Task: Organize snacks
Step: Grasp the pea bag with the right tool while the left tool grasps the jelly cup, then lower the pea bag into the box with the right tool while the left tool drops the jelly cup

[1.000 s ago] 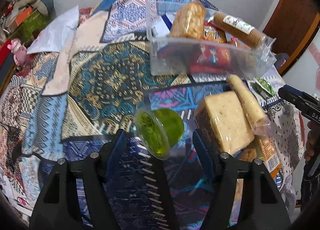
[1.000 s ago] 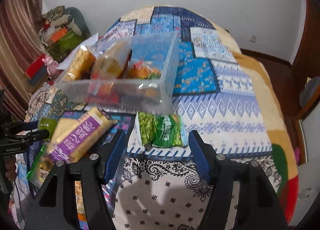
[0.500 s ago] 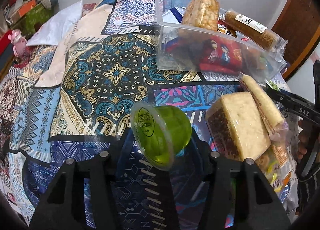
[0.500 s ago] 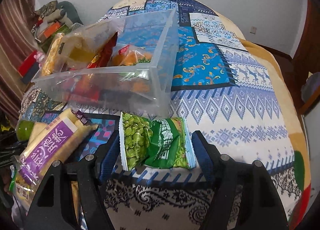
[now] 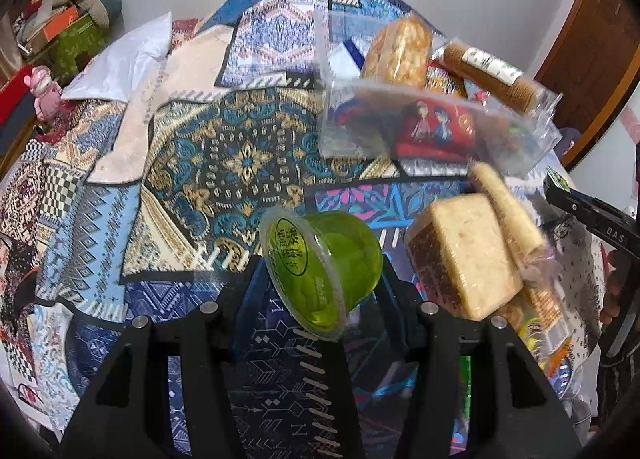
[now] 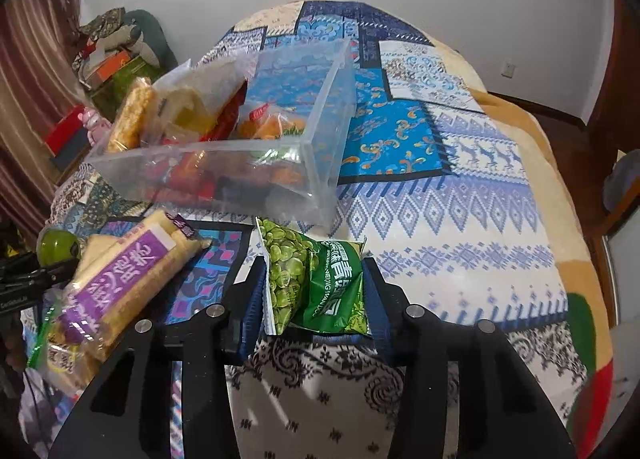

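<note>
From the left wrist view: the left tool [image 5: 320, 279] has its fingers pressed in on a green jelly cup [image 5: 320, 267], tipped on its side with the printed lid facing the camera and held above the patterned bedspread [image 5: 200, 163]. Just right of the cup lies a pale cake block in its wrapper [image 5: 464, 251], with a long wrapped roll [image 5: 504, 211] lying along its far edge. Beyond them sits the clear plastic bin [image 5: 360, 127], packed with a red packet [image 5: 436, 127], a bag of golden puffed snack [image 5: 400, 53] and a brown cylinder pack [image 5: 492, 71] poking over the rim. At the far right edge the other tool's dark arm [image 5: 596, 215] reaches in.

Over to the right wrist view: the right tool [image 6: 314, 291] is pinching a green pea snack bag [image 6: 316, 283], lying on the bed just in front of the clear bin's near corner. To the left, a purple-labelled package [image 6: 128, 275] rests on a pile of other wrappers, and the green cup peeks out behind it.
</note>
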Tool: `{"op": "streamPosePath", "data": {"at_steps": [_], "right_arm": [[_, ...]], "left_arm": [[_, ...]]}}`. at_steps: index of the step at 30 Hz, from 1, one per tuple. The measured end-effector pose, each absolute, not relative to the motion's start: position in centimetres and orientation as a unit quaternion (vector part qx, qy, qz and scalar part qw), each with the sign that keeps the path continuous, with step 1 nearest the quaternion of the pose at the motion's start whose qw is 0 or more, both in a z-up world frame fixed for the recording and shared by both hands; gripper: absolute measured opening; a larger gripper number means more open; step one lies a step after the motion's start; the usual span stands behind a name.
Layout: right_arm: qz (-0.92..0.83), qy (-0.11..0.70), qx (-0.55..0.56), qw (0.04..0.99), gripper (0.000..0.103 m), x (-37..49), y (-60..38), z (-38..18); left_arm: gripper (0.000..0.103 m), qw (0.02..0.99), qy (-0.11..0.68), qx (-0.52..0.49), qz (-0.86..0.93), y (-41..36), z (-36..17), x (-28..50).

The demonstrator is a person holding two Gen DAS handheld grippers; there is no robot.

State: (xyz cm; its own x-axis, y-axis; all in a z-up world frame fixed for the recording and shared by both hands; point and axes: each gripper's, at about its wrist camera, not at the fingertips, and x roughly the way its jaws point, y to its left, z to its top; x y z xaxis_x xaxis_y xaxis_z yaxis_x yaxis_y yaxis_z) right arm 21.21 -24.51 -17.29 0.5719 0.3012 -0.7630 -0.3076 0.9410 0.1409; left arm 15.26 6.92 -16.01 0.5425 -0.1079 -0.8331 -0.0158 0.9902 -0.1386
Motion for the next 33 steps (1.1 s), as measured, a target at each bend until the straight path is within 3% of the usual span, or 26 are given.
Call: {"op": "streamPosePath", "data": {"at_steps": [7,9,33], "right_arm": [[0.178,0.397,0.008,0.9,0.042,20.4,-24.8,-14.0],[0.184,0.386,0.01,0.904,0.042,20.3,-24.5,-13.0],[0.197,0.341,0.028,0.919,0.042,26.0,-21.5,-10.7]], "left_arm": [[0.054,0.891,0.448,-0.058,-0.036,6.5,-12.7,15.7],[0.044,0.894,0.442,-0.056,-0.044,6.1,-11.7,16.0],[0.044,0.907,0.4,-0.038,-0.125,-1.4,-8.0,24.7]]}}
